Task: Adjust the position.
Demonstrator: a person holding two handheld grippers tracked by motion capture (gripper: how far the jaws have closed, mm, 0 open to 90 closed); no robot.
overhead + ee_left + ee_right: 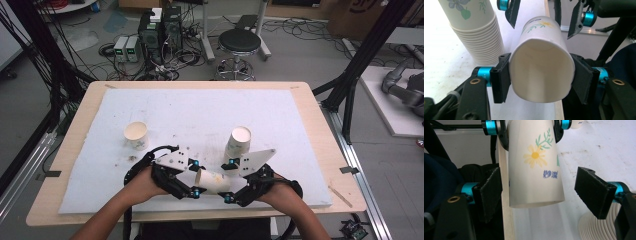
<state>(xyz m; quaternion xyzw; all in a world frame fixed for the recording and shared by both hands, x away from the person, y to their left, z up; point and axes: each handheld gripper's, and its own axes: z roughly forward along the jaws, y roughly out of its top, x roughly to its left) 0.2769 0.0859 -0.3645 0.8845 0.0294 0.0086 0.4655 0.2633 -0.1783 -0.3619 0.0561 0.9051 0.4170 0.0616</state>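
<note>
While lying sideways between the two grippers near the front edge of the table (300,92), staying partly hidden in the high view: paper cup (214,181) showing there as a pale tube, its ends covered by gripper bodies and grey plates; cup's print too small to read from up there. Sitting well apart at the far left of the white mat (200,107), single cup (136,135) standing upright, mouth up. Being cut off at the top edge in the left gripper view, stack of cups (477,32) standing just beside the held cup, upside down, rims layered; same stack showing as a slice of ribbed rims in the bottom corner of the right gripper view.

Clamping on the paper cup (541,72) near its open mouth, left gripper (541,75) squeezing the rim into an oval, both pads pressing the wall; having just been closing on it. Standing wide around the cup's closed end, right gripper (541,192) touching nothing that can be made out, gaps showing on both sides between pads and the flower-printed wall (535,165); jaws having just been opening, cup between them.
</note>
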